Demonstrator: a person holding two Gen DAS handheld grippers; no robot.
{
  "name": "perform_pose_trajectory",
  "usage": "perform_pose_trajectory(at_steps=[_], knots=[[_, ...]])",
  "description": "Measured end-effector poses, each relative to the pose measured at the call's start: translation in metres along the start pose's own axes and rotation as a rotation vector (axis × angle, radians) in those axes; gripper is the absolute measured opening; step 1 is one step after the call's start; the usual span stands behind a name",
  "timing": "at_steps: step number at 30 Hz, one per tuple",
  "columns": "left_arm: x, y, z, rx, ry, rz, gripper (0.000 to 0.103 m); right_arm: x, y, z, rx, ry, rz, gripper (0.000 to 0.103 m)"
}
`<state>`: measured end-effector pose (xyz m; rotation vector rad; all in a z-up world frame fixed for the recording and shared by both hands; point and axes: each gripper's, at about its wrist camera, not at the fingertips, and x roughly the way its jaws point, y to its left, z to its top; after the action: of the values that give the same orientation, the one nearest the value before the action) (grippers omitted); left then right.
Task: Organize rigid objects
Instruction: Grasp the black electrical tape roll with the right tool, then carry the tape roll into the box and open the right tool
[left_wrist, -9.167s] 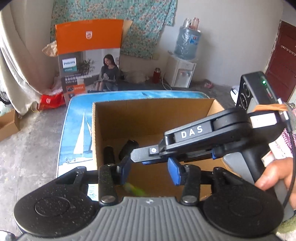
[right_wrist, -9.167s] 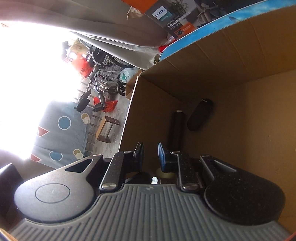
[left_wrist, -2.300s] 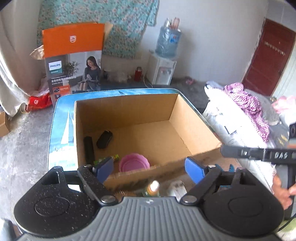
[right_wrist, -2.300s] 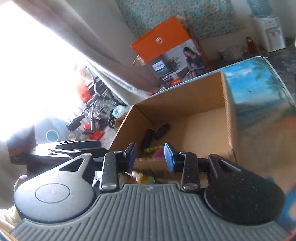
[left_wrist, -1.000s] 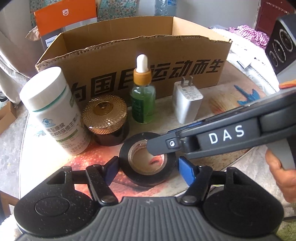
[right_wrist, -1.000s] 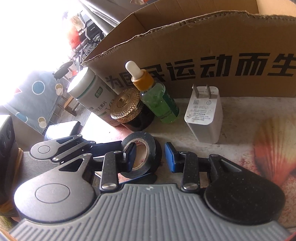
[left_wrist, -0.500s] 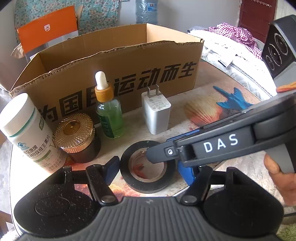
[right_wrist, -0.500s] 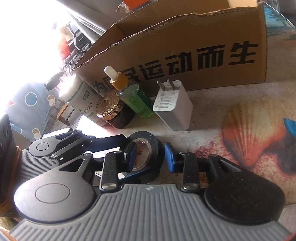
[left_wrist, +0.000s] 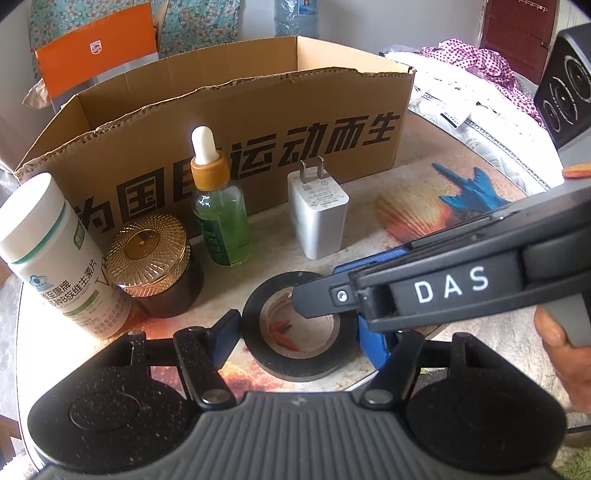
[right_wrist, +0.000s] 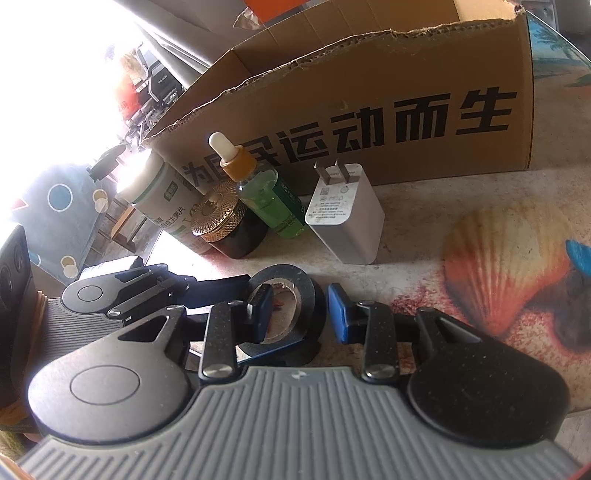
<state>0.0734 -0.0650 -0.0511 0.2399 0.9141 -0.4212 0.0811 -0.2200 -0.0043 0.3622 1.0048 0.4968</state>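
A black tape roll (left_wrist: 295, 354) lies flat on the table in front of the cardboard box (left_wrist: 258, 122). My left gripper (left_wrist: 299, 332) is open, its blue pads on either side of the roll. My right gripper (right_wrist: 301, 308) is open too; one finger (right_wrist: 262, 306) sits inside the roll's core, the other (right_wrist: 338, 310) outside its rim (right_wrist: 314, 291). It reaches in from the right in the left wrist view (left_wrist: 424, 291). Behind the roll stand a white charger (left_wrist: 317, 218), a green dropper bottle (left_wrist: 219, 214), a gold-lidded jar (left_wrist: 151, 258) and a white pill bottle (left_wrist: 51, 254).
The printed table (left_wrist: 406, 214) has its front edge just below the roll. An orange box (left_wrist: 96, 55) stands behind the cardboard box. Bedding (left_wrist: 480, 96) and a black speaker (left_wrist: 565, 96) lie to the right. A hand (left_wrist: 561, 354) holds the right gripper's handle.
Both grippers came down from over the box to the tape roll. In the last half second they shifted slightly; the right finger stays in the roll's core.
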Motion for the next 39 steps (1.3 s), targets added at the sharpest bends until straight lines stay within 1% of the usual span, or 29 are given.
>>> perform_pose_trajectory(at_steps=[2,5,7,8,16,19,23,25,28,30,32,35,39], knots=[[0.000,0.000,0.000,0.001,-0.006,-0.001,0.068,0.001,0.003,0.000,-0.022,-0.001,-0.010,0.031],[-0.001,-0.002,-0.001,0.005,-0.013,0.009,0.068,0.003,0.009,-0.002,-0.066,-0.004,-0.038,0.026],[-0.002,-0.002,-0.001,0.003,-0.011,0.010,0.068,0.004,0.013,-0.003,-0.097,-0.009,-0.063,0.020],[-0.002,-0.002,-0.001,0.003,-0.010,0.009,0.068,0.004,0.014,-0.003,-0.105,-0.009,-0.070,0.019],[-0.021,-0.006,-0.002,0.013,-0.054,0.022,0.068,-0.005,0.021,-0.004,-0.127,-0.038,-0.074,0.017],[-0.037,-0.008,0.003,0.024,-0.095,0.037,0.068,-0.018,0.031,-0.002,-0.147,-0.074,-0.074,0.017],[-0.068,-0.008,0.020,0.046,-0.183,0.071,0.068,-0.044,0.050,0.011,-0.208,-0.157,-0.074,0.018],[-0.081,-0.006,0.036,0.060,-0.224,0.093,0.068,-0.058,0.060,0.023,-0.241,-0.210,-0.072,0.018],[-0.096,0.000,0.066,0.073,-0.284,0.120,0.068,-0.077,0.069,0.050,-0.277,-0.279,-0.055,0.018],[-0.100,0.003,0.087,0.082,-0.309,0.135,0.068,-0.086,0.071,0.073,-0.299,-0.308,-0.045,0.018],[-0.097,0.009,0.110,0.089,-0.317,0.142,0.068,-0.090,0.069,0.098,-0.314,-0.317,-0.038,0.018],[-0.081,0.021,0.143,0.073,-0.282,0.131,0.068,-0.084,0.062,0.140,-0.317,-0.284,-0.037,0.018],[-0.045,0.046,0.178,0.024,-0.170,0.109,0.068,-0.057,0.046,0.200,-0.281,-0.171,-0.028,0.018]])
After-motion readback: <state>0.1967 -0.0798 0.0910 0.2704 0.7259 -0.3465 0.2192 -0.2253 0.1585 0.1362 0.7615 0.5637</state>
